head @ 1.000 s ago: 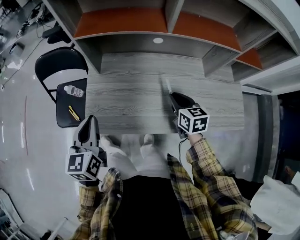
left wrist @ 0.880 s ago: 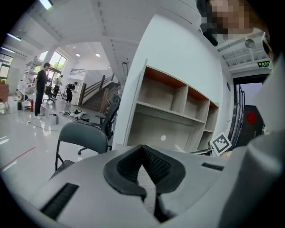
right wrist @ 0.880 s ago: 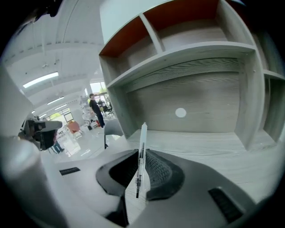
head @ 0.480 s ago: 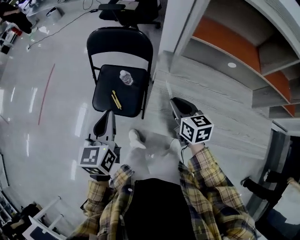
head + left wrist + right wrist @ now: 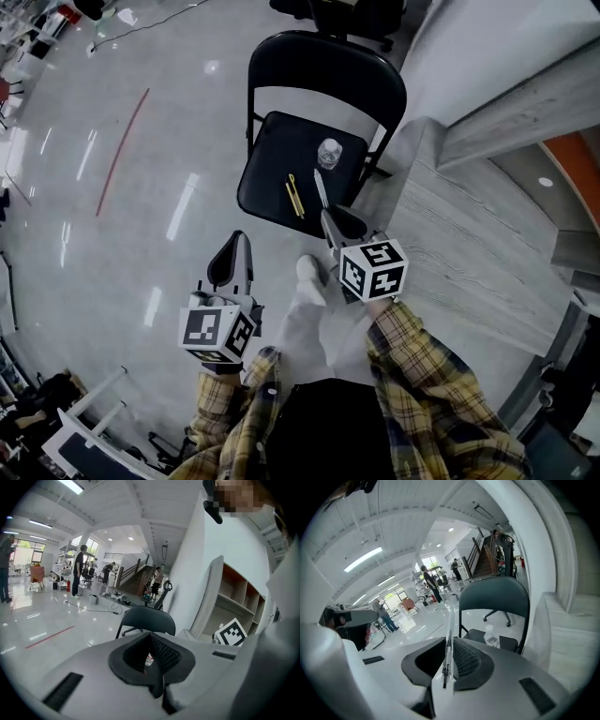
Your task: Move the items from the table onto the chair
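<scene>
One pen (image 5: 448, 639) pinched in right fingers (image 5: 469, 660); left fingers (image 5: 165, 656) pressed together, half hiding chair (image 5: 145, 618).

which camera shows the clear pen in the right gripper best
The right gripper view: the thin clear pen with a dark core stands close up, clamped between the right gripper's black pads. The head view shows it as a small pale stick against the black folding chair's seat. The left gripper view does not show it.
</scene>
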